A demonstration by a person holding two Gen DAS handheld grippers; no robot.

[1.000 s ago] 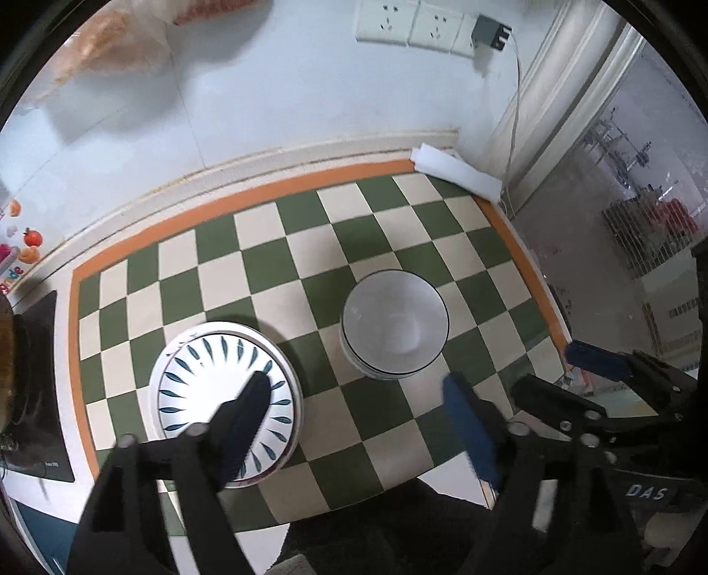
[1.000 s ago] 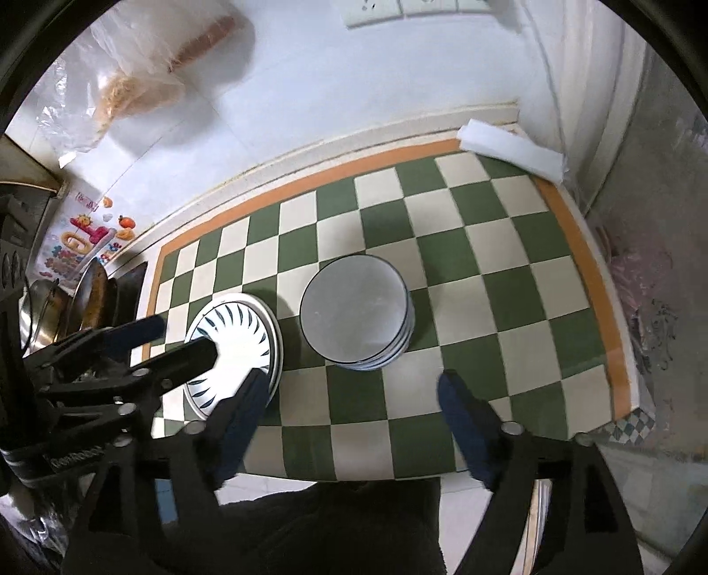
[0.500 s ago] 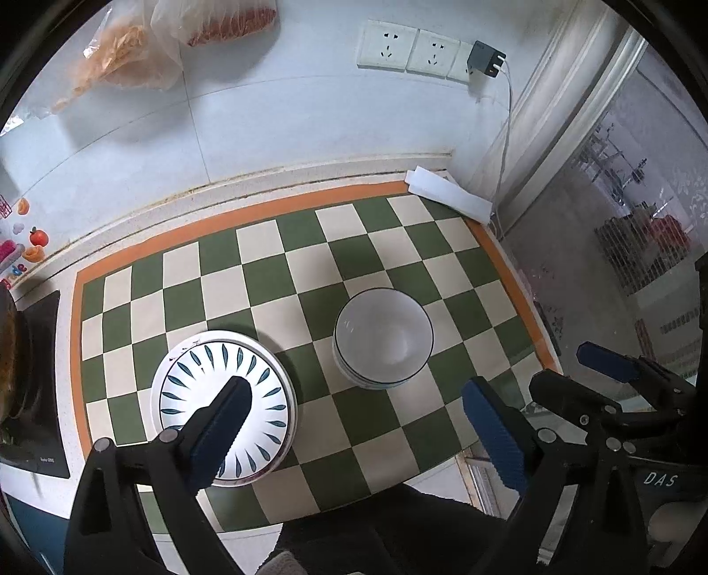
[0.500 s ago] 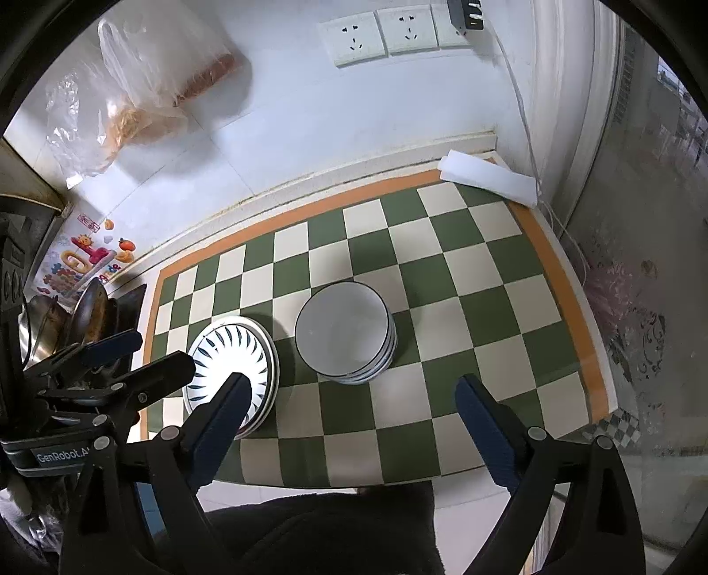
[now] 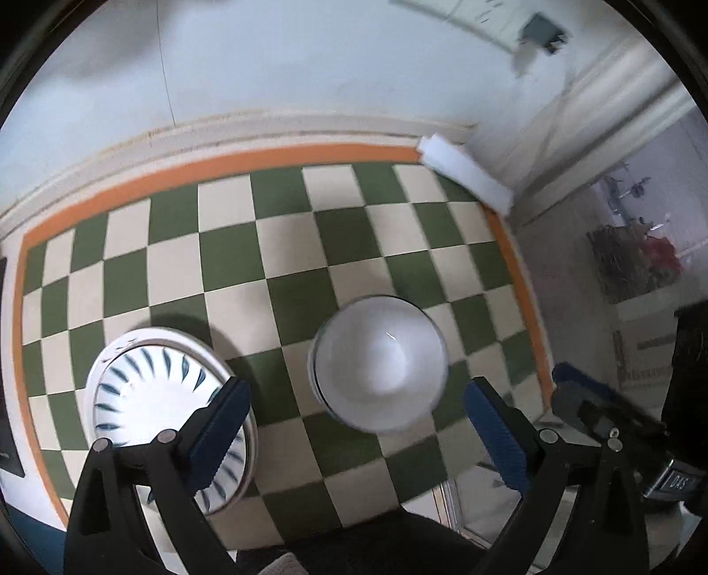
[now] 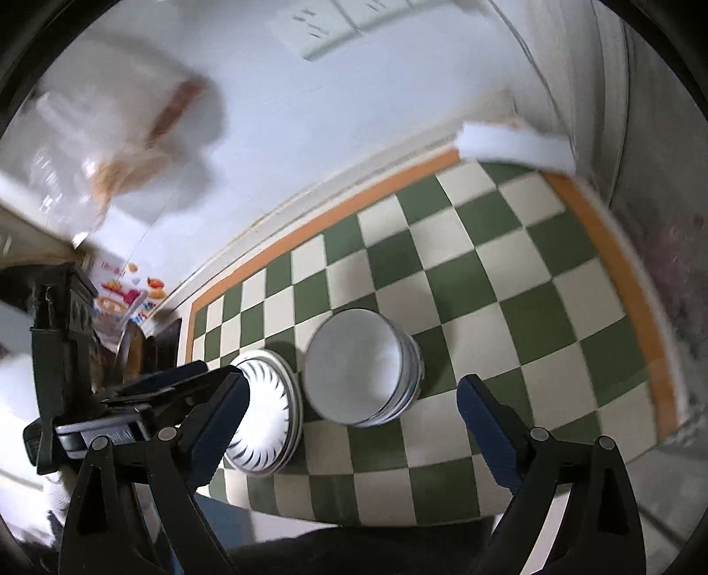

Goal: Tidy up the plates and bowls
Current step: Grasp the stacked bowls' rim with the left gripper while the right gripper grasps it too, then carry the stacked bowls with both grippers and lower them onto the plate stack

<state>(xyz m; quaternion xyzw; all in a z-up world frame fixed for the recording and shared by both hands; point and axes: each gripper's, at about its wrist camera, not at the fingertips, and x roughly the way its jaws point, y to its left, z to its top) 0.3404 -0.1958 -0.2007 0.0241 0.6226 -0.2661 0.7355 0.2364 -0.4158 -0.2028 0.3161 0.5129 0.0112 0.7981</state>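
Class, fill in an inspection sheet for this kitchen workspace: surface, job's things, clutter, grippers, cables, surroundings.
Surface: green-and-cream checkered mat with orange border.
Job's things: stack of patterned plates beside a stack of white bowls; whether they touch is unclear.
Clutter: folded white cloth at the mat's far corner.
Grippers: left tool and right tool open, holding nothing.
Cables: a thin cable runs down the wall, blurred.
Surroundings: wall sockets, hanging plastic bags.

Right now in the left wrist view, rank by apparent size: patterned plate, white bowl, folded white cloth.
1. patterned plate, partly hidden by the claw
2. white bowl, only slightly smaller and taller, so unsure
3. folded white cloth, farther away
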